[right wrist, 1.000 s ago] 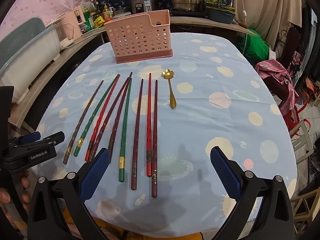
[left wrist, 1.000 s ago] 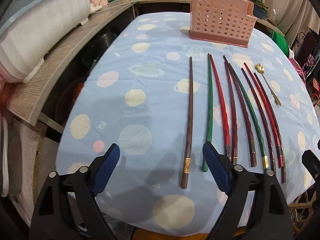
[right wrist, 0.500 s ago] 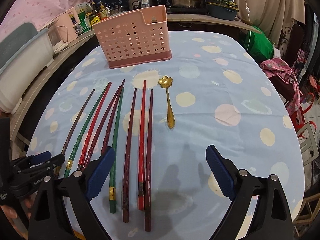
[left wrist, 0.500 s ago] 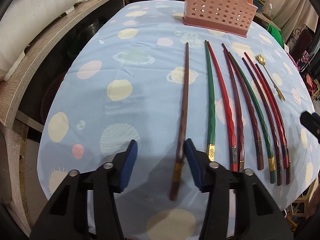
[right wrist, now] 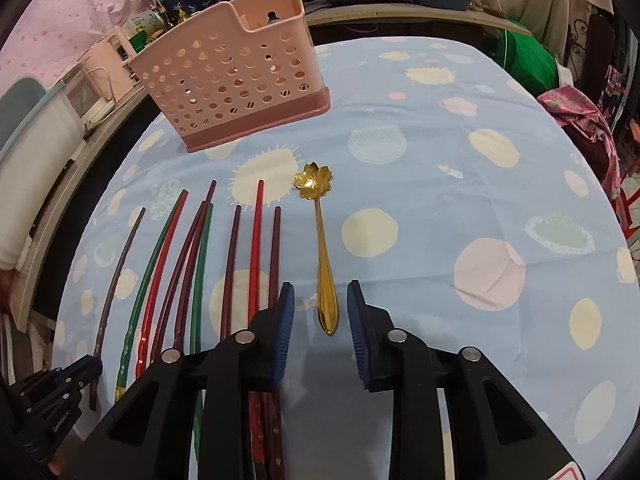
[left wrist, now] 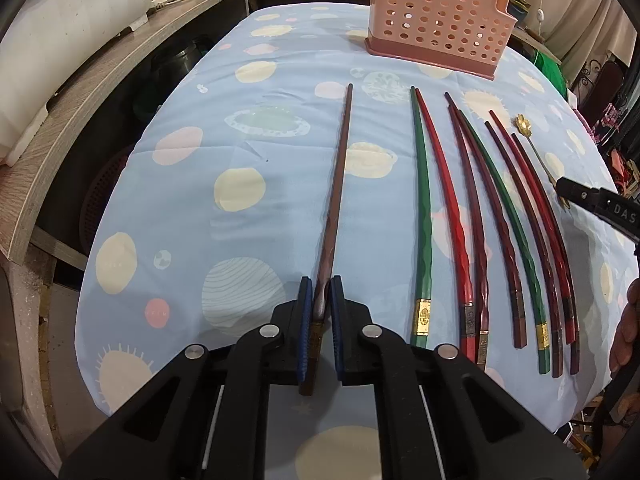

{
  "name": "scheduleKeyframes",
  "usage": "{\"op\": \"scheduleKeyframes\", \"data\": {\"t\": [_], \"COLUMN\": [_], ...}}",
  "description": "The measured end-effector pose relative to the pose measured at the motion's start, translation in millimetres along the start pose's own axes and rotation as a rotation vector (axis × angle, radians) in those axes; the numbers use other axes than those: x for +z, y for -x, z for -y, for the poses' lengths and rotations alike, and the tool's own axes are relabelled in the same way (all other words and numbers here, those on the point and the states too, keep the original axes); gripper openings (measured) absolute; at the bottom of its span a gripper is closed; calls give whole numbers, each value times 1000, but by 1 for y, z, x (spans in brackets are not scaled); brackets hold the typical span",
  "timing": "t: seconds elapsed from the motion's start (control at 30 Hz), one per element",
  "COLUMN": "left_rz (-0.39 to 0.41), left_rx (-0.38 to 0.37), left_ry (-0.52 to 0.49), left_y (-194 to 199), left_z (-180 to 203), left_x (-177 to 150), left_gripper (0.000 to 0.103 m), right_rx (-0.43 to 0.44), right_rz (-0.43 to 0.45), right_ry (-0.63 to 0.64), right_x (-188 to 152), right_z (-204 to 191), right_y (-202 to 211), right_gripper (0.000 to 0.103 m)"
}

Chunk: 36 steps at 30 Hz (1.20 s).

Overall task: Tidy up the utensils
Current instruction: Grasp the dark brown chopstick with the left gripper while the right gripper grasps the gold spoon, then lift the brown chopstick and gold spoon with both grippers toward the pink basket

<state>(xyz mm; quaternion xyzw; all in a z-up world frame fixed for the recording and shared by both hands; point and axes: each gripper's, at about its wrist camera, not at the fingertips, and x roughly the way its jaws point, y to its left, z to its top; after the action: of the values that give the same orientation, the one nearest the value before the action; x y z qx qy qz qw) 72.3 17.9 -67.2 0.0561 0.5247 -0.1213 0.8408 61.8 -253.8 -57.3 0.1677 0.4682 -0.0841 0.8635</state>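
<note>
My left gripper [left wrist: 319, 292] is shut on the thick end of a brown chopstick [left wrist: 338, 184] that lies apart at the left of the row on the table. Several green, red and dark red chopsticks [left wrist: 472, 208] lie side by side to its right. My right gripper [right wrist: 320, 300] is open, its blue pads either side of the handle end of a gold flower-bowl spoon [right wrist: 322, 256], not touching it. The pink perforated utensil basket [right wrist: 236, 76] stands at the far side, also seen in the left wrist view [left wrist: 436, 16].
The table has a blue spotted cloth [right wrist: 460, 200]. A wooden counter [left wrist: 80, 92] runs along the left edge with white bins on it. Pots and jars stand behind the basket. A pink cloth [right wrist: 576, 108] and green bag lie off the right side.
My left gripper has moved forward and closed from wide open onto the brown chopstick's end. My right gripper has moved forward and narrowed around the spoon's handle.
</note>
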Motion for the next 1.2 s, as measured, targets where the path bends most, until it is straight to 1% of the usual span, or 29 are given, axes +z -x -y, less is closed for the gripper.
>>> {"op": "scheduleKeyframes", "data": {"t": [0.03, 0.1, 0.17, 0.43, 0.7, 0.93, 1.0, 1.03, 1.07, 1.2], "left_rz": [-1, 0, 0, -13, 20, 35, 22, 9, 1, -12], "left_rx": [-1, 0, 0, -25, -39, -47, -49, -50, -54, -44], "left_ry": [1, 2, 1, 22, 17, 18, 23, 29, 33, 32], "left_y": [0, 0, 0, 1, 17, 23, 18, 15, 12, 7], "left_z": [0, 0, 0, -3, 0, 1, 0, -1, -2, -3], "left_x": [0, 0, 0, 2, 2, 2, 2, 1, -1, -6], "left_gripper": [9, 9, 9, 8, 7, 7, 7, 7, 7, 7], "right_rx": [0, -2, -6, 2, 7, 2, 4, 11, 12, 3], "right_rz": [7, 19, 24, 46, 71, 53, 24, 9, 23, 20], "right_ry": [-2, 1, -3, -17, -23, -13, -24, -35, -36, -22], "right_x": [-2, -4, -5, -11, -17, -26, -30, -33, -34, -36], "right_z": [1, 1, 2, 5, 5, 4, 7, 10, 11, 9], "right_y": [0, 0, 0, 11, 31, 30, 21, 17, 17, 18], "right_gripper": [16, 15, 11, 10, 10, 9, 8, 4, 3, 2]}}
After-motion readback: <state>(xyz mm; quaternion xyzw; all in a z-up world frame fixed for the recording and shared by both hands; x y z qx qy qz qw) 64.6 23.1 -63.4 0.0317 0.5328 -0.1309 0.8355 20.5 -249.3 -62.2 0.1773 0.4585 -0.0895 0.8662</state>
